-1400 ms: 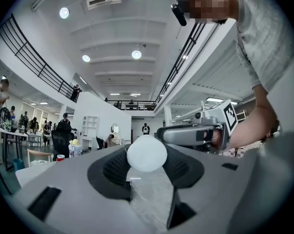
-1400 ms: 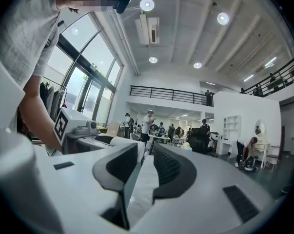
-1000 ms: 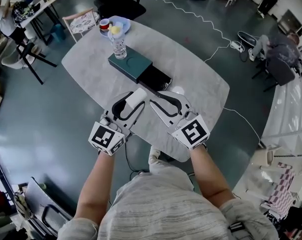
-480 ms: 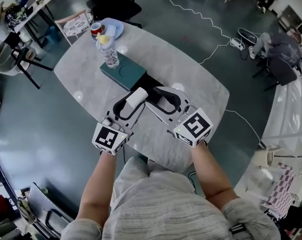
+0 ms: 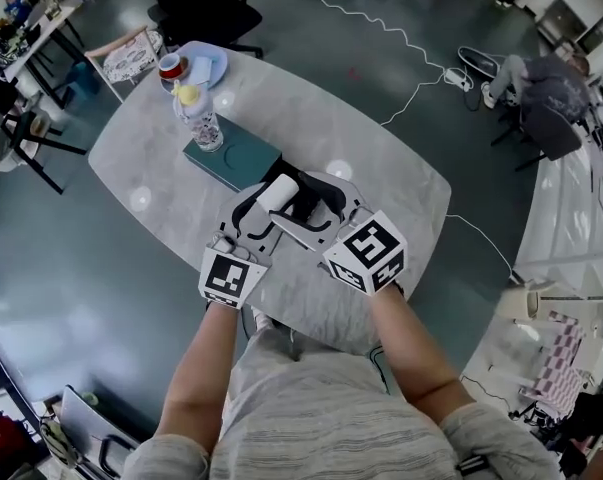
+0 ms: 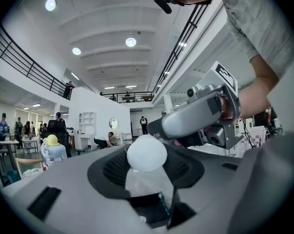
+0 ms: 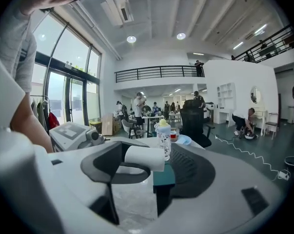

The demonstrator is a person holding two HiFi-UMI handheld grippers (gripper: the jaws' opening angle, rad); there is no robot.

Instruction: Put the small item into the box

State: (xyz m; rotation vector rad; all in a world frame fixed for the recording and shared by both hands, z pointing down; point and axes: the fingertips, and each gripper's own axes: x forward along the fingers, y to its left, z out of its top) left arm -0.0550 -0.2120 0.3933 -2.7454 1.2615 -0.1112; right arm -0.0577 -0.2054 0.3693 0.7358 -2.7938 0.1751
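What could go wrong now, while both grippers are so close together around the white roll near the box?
1. The left gripper holds the white roll, and the right gripper is opening its jaws around it. A bump between them could knock the roll onto the table.
2. The water bottle stands upright on the teal box, so nudging the box might tip it.

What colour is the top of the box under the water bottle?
The box top is dark teal, best seen in the head view.
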